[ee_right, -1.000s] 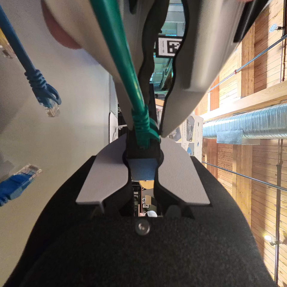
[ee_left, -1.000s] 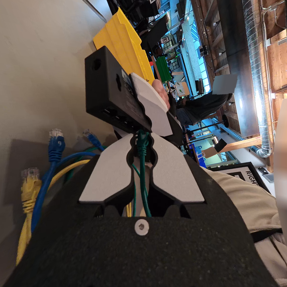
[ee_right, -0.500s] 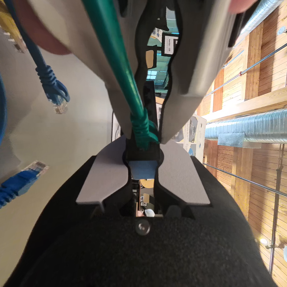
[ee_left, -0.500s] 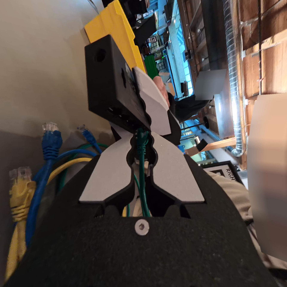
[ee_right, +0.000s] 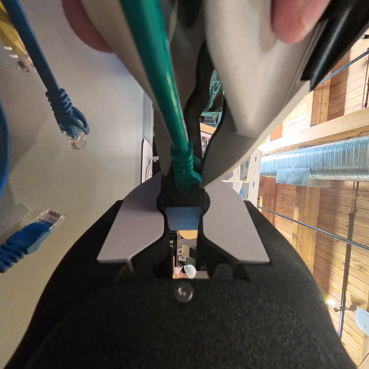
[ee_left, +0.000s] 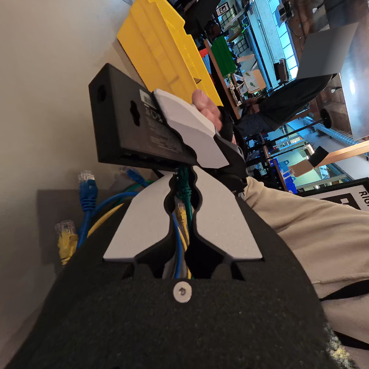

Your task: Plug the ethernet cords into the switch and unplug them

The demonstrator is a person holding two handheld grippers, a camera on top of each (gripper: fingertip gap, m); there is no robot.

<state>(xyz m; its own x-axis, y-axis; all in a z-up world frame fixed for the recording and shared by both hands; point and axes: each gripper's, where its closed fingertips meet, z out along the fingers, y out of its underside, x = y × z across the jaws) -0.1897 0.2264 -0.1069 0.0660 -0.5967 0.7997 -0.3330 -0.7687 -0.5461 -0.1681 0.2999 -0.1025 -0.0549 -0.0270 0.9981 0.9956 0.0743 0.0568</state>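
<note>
My left fingers [ee_left: 184, 185] are closed on the green ethernet cord [ee_left: 184, 191] just behind its ribbed boot, with the plug end reaching up to the port edge of the black switch [ee_left: 127, 127]; from the left wrist view I cannot tell how deep the plug sits in the port. My right fingers [ee_right: 182, 201] are clamped across one end of the switch, holding it lifted off the pale worktop [ee_left: 40, 99] and tilted, its labelled underside facing my left camera. In the right wrist view the switch [ee_right: 182, 197] is wedged dark between my two grey pads, a blue patch showing just under it, and the green cord [ee_right: 159, 69] comes down from the top of the frame into its boot, which meets the switch right at my fingertips. The left fingers [ee_right: 249, 89] fill the upper part of that view, blurred, with a hand [ee_right: 289, 22] behind them. Loose cords lie on the worktop below the switch: a blue cord [ee_left: 86, 191] with its clear plug pointing up, a second blue plug [ee_left: 132, 173] near it, and a yellow cord [ee_left: 66, 241] beside them, all unplugged. A yellow bin [ee_left: 163, 48] sits behind the switch. A beige sleeve [ee_left: 299, 229] crosses the right side of the left wrist view.
</note>
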